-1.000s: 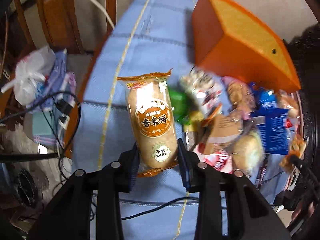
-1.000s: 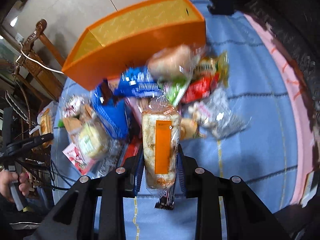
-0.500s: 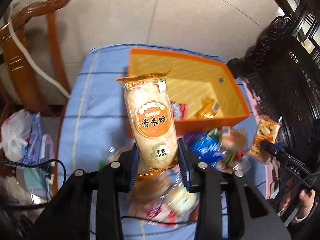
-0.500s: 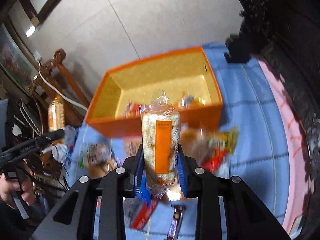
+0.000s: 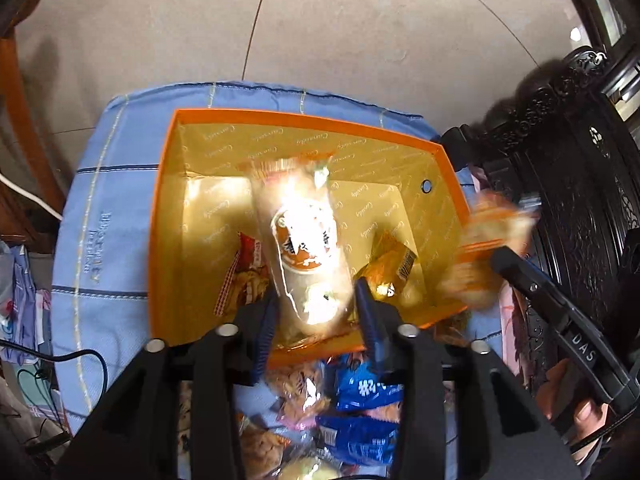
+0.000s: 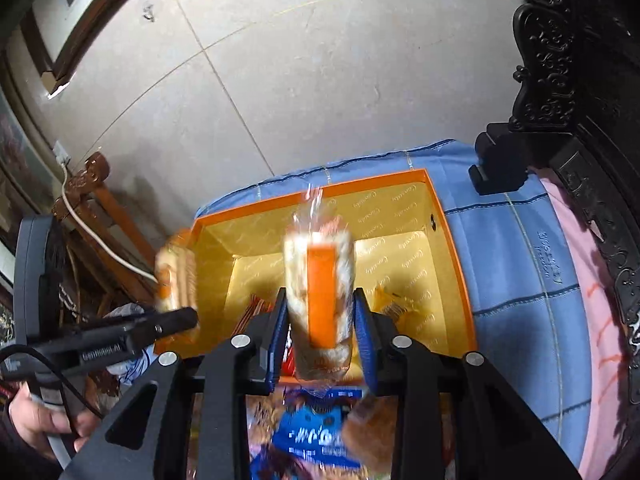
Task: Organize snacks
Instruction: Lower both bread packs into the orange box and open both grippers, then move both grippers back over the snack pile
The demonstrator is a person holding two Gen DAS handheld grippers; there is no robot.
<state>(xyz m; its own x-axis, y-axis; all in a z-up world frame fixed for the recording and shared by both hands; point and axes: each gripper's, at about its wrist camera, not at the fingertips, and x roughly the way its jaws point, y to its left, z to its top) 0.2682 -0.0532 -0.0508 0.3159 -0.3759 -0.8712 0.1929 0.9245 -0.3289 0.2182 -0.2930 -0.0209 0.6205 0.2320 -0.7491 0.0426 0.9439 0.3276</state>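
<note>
Fingers of both grippers pinch snack packs over the orange box (image 5: 160,216), which sits on the blue checked cloth (image 5: 116,184). Left gripper (image 5: 316,312) clamps a rice cracker roll (image 5: 304,248), glare-washed, above the box's 6 o'clock wall. Right gripper (image 6: 320,332) clamps a clear cracker pack (image 6: 320,292) with an orange stripe. Inside the box: red packet (image 5: 250,256) at 7 o'clock, gold packet (image 5: 390,268) at 5 o'clock. Loose blue bags (image 5: 360,440) lie just outside.

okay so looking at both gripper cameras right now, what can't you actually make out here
- Left wrist view: glare washes out the label of the rice cracker pack in the left gripper.
- Left wrist view: the pack hides part of the orange box floor; the snack pile is cut off by the gripper body.
- Right wrist view: motion blur smears the wrapped cracker stack in the right gripper; pile wrappers unreadable.
</note>
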